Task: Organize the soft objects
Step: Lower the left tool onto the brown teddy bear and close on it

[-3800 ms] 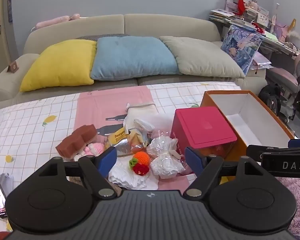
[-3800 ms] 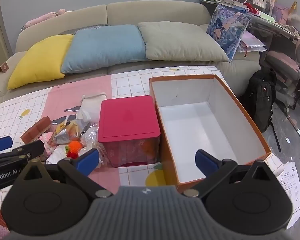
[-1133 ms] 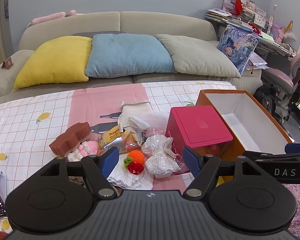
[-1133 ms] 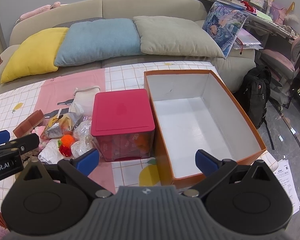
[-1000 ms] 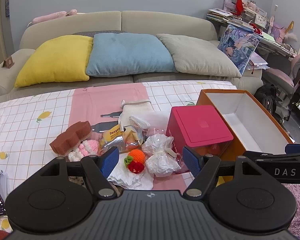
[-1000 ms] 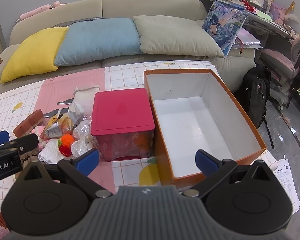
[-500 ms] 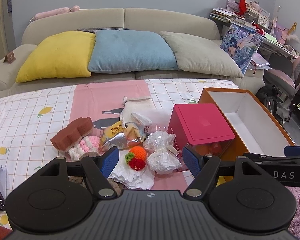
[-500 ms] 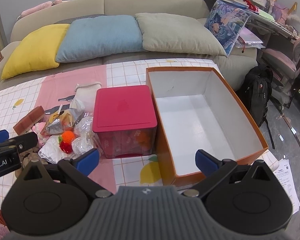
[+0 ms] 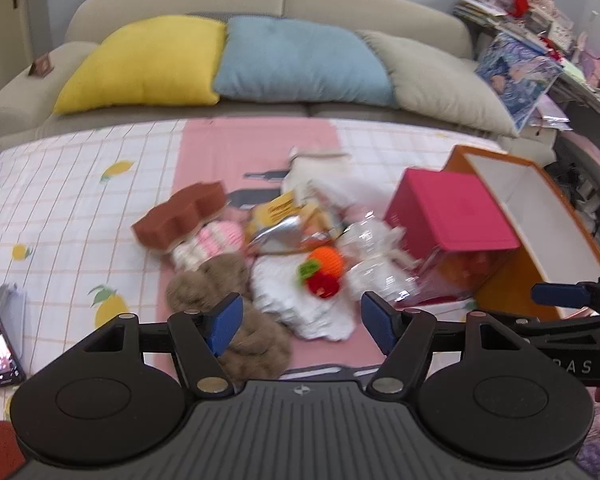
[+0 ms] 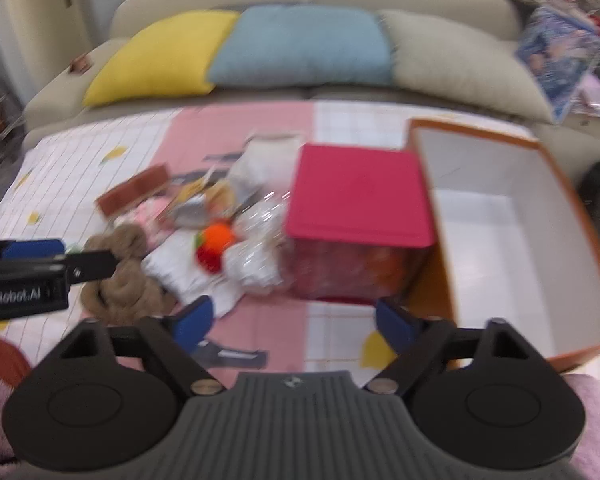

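While my left gripper (image 9: 302,322) and right gripper (image 10: 292,320) narrow their empty jaws, the pile (image 9: 300,256) ahead lies unsorted; the box (image 10: 516,240) rightward sits empty.

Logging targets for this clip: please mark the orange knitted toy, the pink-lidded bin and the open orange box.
orange knitted toy (image 9: 327,263), left wrist view, orange top.
pink-lidded bin (image 10: 360,196), right wrist view, lid centre.
open orange box (image 10: 496,236), right wrist view, white floor.

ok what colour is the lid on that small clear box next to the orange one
Pink-red lid; the left wrist view shows it sharpest.
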The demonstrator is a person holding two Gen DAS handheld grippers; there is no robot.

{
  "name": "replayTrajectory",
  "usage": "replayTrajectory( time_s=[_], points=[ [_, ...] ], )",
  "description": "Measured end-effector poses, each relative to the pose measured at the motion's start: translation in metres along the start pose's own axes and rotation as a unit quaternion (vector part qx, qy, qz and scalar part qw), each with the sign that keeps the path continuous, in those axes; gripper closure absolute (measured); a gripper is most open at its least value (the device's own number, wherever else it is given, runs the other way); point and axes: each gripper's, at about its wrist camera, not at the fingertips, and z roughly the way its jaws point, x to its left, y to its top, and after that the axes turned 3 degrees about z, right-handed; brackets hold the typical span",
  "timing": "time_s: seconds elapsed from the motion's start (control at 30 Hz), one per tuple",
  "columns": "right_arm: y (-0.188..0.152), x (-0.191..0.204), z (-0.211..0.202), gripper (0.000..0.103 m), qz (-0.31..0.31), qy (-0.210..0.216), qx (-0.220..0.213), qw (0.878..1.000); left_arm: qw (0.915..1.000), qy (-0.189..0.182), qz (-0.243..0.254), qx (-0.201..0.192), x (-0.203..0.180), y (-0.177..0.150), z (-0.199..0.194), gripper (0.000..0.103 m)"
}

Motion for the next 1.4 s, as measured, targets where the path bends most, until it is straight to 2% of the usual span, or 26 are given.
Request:
replayTrajectory(
  time_s=[0.1,0.2,0.27,0.33,0.43,0.63,0.73,0.93,1.1,1.3,1.33,1.4],
  points=[
    [-0.004,0.01,0.016,0.031,-0.021,0.018,0.011,1.0,0.9997,0.013,-0.007,0.02,0.013,-0.006,0.012,0.023],
    [-0.007,0.019,0.033,0.041,-0.042,0.019,0.014,0.999,0.9984,0.021,-0.044,0.03,0.028,-0.01,0.026,0.019],
    [-0.007,0.023,0.043,0.044,-0.048,0.022,0.013,0.999,0.9972,0.027,-0.064,0.027,0.034,-0.014,0.033,0.019],
    [-0.007,0.028,0.049,0.048,-0.062,0.027,0.001,0.998,0.9955,0.038,-0.082,0.027,0.036,-0.017,0.038,0.018],
    [-0.008,0.04,0.05,0.048,-0.107,0.016,-0.029,0.994,0.9945,0.042,-0.095,0.015,0.035,-0.02,0.046,0.018],
    [-0.012,0.057,0.072,0.048,-0.17,-0.03,-0.057,0.983,0.9939,0.075,-0.077,0.025,0.027,-0.024,0.06,0.018],
    [-0.018,0.068,0.08,0.043,-0.218,-0.062,-0.074,0.971,0.9932,0.094,-0.064,0.025,0.025,-0.026,0.064,0.018],
    [-0.028,0.084,0.098,0.043,-0.3,-0.096,-0.095,0.944,0.9928,0.1,-0.048,0.046,0.024,-0.027,0.079,0.017],
    [-0.033,0.083,0.115,0.043,-0.322,-0.106,-0.085,0.937,0.9935,0.1,-0.02,0.049,0.024,-0.028,0.087,0.017],
    [-0.04,0.083,0.129,0.044,-0.327,-0.11,-0.074,0.936,0.9945,0.086,-0.014,0.057,0.024,-0.028,0.095,0.019],
    [-0.04,0.083,0.131,0.049,-0.326,-0.109,-0.073,0.936,0.9946,0.085,-0.01,0.059,0.023,-0.028,0.096,0.019],
    [-0.041,0.082,0.133,0.061,-0.326,-0.109,-0.071,0.936,0.995,0.08,-0.007,0.059,0.022,-0.028,0.096,0.029]
  ],
)
